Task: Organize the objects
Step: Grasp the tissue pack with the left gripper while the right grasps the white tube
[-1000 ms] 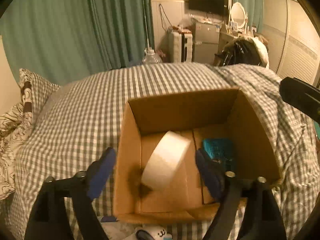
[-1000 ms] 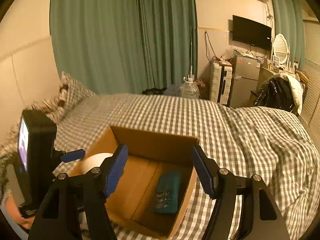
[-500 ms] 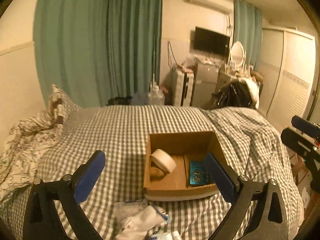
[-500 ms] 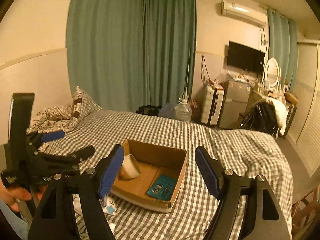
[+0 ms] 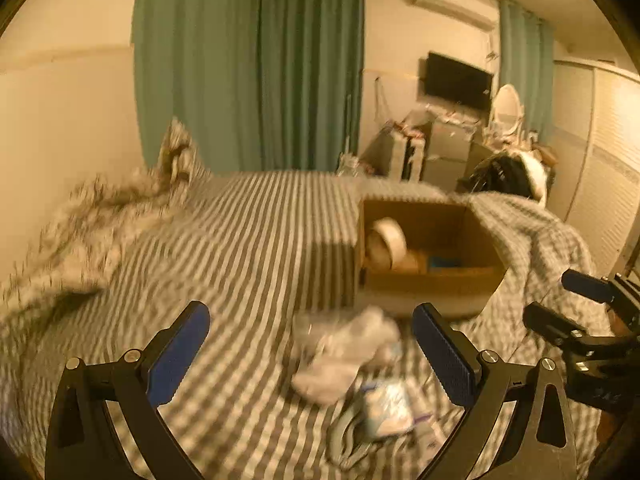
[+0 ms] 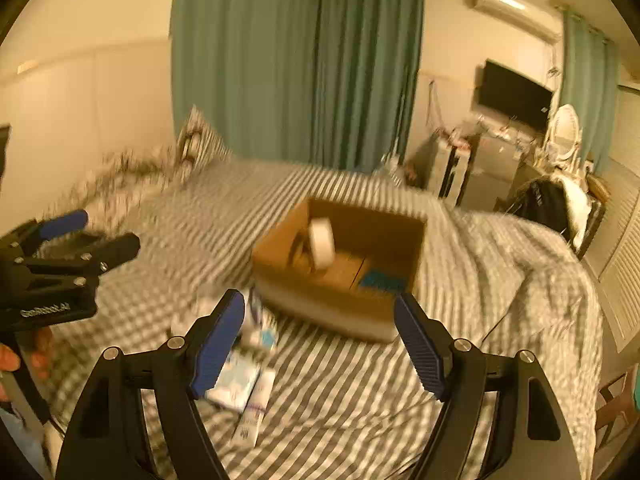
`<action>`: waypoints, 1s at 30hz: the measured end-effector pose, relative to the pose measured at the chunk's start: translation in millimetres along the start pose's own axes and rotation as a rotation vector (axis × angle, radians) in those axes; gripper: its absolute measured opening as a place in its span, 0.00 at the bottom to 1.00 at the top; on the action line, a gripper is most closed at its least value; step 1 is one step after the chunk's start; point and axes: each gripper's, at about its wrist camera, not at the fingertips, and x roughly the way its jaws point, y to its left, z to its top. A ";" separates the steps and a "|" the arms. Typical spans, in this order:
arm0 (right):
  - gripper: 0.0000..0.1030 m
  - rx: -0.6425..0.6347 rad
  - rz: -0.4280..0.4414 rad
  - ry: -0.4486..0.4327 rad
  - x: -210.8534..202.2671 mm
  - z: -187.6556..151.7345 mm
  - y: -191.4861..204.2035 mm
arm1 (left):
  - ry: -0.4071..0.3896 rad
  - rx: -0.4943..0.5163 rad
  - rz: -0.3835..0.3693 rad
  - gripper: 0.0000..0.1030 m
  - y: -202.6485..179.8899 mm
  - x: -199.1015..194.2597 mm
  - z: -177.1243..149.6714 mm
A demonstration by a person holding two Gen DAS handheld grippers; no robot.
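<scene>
An open cardboard box (image 5: 424,288) (image 6: 332,308) stands on the checked bed. Inside it a white tape roll (image 5: 386,244) (image 6: 322,242) leans on the left wall, with a teal flat item (image 5: 444,262) (image 6: 382,280) at the right. In front of the box lie a crumpled white cloth (image 5: 344,352) and a plastic packet (image 5: 386,404) (image 6: 240,376). My left gripper (image 5: 310,316) (image 6: 100,232) is open wide above the bed, short of the cloth, holding nothing. My right gripper (image 6: 320,300) (image 5: 560,304) is open and holds nothing, back from the box's near wall.
The checked bedcover (image 5: 240,240) fills the foreground, with pillows and a rumpled quilt (image 5: 120,216) at the left. Green curtains (image 6: 296,60) hang behind. A suitcase (image 6: 452,172), a dresser with a TV (image 6: 516,96) and a chair with dark clothes (image 6: 548,200) stand at the right.
Both grippers have pulled back from over the box, which now looks smaller and farther. The left jaws have spread wider. Loose items in front of the box have come into view.
</scene>
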 end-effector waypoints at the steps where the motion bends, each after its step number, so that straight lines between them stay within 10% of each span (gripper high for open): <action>1: 0.75 -0.007 -0.011 0.027 11.4 -9.0 4.5 | 0.014 -0.006 0.010 1.00 1.3 6.0 -11.4; 10: 0.73 -0.044 0.029 0.272 99.4 -86.7 25.8 | 0.160 0.006 0.034 1.00 -1.9 60.2 -76.0; 15: 0.57 -0.036 0.089 0.354 130.0 -99.1 33.5 | 0.190 0.017 0.053 1.00 1.7 72.2 -89.4; 25: 0.20 -0.032 0.166 0.353 141.9 -106.5 41.2 | 0.236 0.044 0.054 1.00 -3.5 82.7 -92.7; 30: 0.19 0.008 0.115 0.274 112.8 -91.0 6.5 | 0.269 0.046 -0.047 1.00 -27.2 86.2 -93.1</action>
